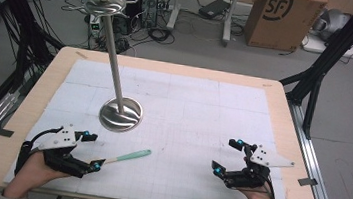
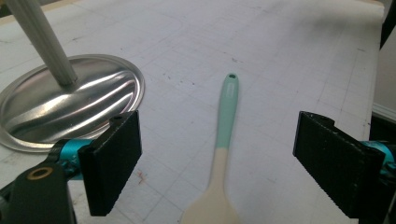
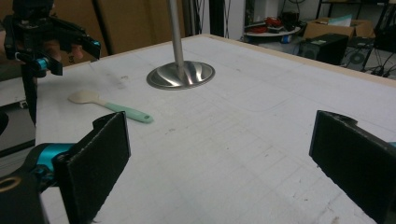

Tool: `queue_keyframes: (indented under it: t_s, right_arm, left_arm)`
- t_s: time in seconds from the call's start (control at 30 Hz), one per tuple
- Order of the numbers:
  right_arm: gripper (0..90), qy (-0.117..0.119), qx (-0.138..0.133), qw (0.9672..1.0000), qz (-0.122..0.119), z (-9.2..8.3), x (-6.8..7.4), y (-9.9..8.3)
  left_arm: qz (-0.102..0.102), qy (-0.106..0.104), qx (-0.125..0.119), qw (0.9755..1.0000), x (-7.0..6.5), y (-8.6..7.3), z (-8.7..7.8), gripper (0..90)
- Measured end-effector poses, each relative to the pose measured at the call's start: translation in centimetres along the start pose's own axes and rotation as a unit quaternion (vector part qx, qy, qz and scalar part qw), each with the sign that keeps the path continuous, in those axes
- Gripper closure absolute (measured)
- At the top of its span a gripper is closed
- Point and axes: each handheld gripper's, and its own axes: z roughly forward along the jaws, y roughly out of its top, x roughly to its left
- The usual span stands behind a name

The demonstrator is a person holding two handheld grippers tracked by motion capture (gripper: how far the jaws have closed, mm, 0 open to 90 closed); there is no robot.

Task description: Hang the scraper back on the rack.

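Note:
A spoon (image 1: pixel 125 157) with a mint-green handle and a cream head lies flat on the white gridded mat (image 1: pixel 188 111) at the front left. My left gripper (image 1: pixel 94 149) hangs over its head end, open. In the left gripper view the spoon (image 2: pixel 225 140) runs up between the two wide-apart pads (image 2: pixel 114 163), and neither pad touches it. My right gripper (image 1: pixel 225 155) rests at the front right, open, with nothing between its jaws (image 3: pixel 219 158). The right gripper view shows the spoon (image 3: pixel 112 106) on the mat below the left gripper (image 3: pixel 74 53).
A metal stand with a round dished base (image 1: pixel 121 114) and a tall pole (image 1: pixel 114 52) topped by hooks stands left of the mat's middle, just beyond the spoon. Cables, a cardboard box (image 1: pixel 284 16) and black frame legs lie beyond the table.

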Motion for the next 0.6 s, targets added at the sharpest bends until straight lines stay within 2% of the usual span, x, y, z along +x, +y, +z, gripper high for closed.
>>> queue_keyframes:
  t_s: [0.03,0.07,0.1,0.17,0.2,0.27,0.3,0.33,0.37,0.4,0.47,0.5,0.53,0.57,0.6]
  right_arm:
    - [3.9,-0.001,0.001,1.0,0.0,0.0,0.0,0.0]
    - [4.0,0.001,0.003,1.0,0.002,0.1,0.0,0.0]
    - [4.0,0.001,0.004,1.0,0.001,0.1,0.0,0.0]
    - [4.0,0.007,0.006,1.0,-0.002,0.2,0.0,0.0]
    - [4.0,0.009,0.009,0.9999,-0.003,0.2,0.1,0.0]
    - [3.9,0.012,0.014,0.9998,-0.005,0.4,0.2,0.0]
    - [3.9,0.011,0.014,0.9998,-0.005,0.5,0.2,0.0]
    - [3.9,0.013,0.016,0.9998,-0.005,0.5,0.3,0.0]
    - [3.9,0.013,0.016,0.9998,-0.006,0.5,0.3,0.0]
    - [4.0,0.013,0.016,0.9998,-0.005,0.5,0.2,0.0]
    - [4.0,0.011,0.012,0.9999,-0.005,0.4,0.2,0.0]
    - [3.9,0.011,0.012,0.9999,-0.003,0.3,0.1,0.0]
    - [4.0,0.01,0.01,0.9999,-0.002,0.2,0.1,0.0]
    - [4.0,0.01,0.007,0.9999,-0.003,0.2,0.1,0.0]
    - [4.0,0.009,0.008,0.9999,-0.002,0.1,0.1,0.0]
  left_arm:
    - [0.002,-0.016,0.023,0.9996,0.1,0.4,0.3,16.1]
    - [0.007,-0.024,0.033,0.9991,0.2,0.6,0.4,16.1]
    - [0.007,-0.024,0.033,0.9991,0.2,0.6,0.4,16.1]
    - [0.015,-0.039,0.058,0.9975,0.5,1.3,0.8,16.2]
    - [0.015,-0.039,0.058,0.9975,0.5,1.3,0.8,16.3]
    - [0.02,-0.043,0.076,0.996,0.7,2.0,1.3,16.8]
    - [0.024,-0.047,0.094,0.9941,0.9,2.3,1.7,17.1]
    - [0.024,-0.047,0.094,0.9941,0.9,2.3,1.7,18.0]
    - [0.029,-0.044,0.128,0.9904,1.2,2.7,2.3,19.4]
    - [0.029,-0.044,0.128,0.9904,1.2,2.7,2.3,20.9]
    - [0.036,-0.048,0.153,0.9864,1.3,3.0,2.9,23.2]
    - [0.034,-0.051,0.159,0.9854,1.4,3.0,3.1,24.2]
    - [0.036,-0.056,0.169,0.9833,1.4,3.1,3.5,25.1]
    - [0.04,-0.061,0.19,0.9791,1.5,3.2,4.1,25.5]
    - [0.04,-0.061,0.19,0.9791,1.5,3.2,4.1,26.9]
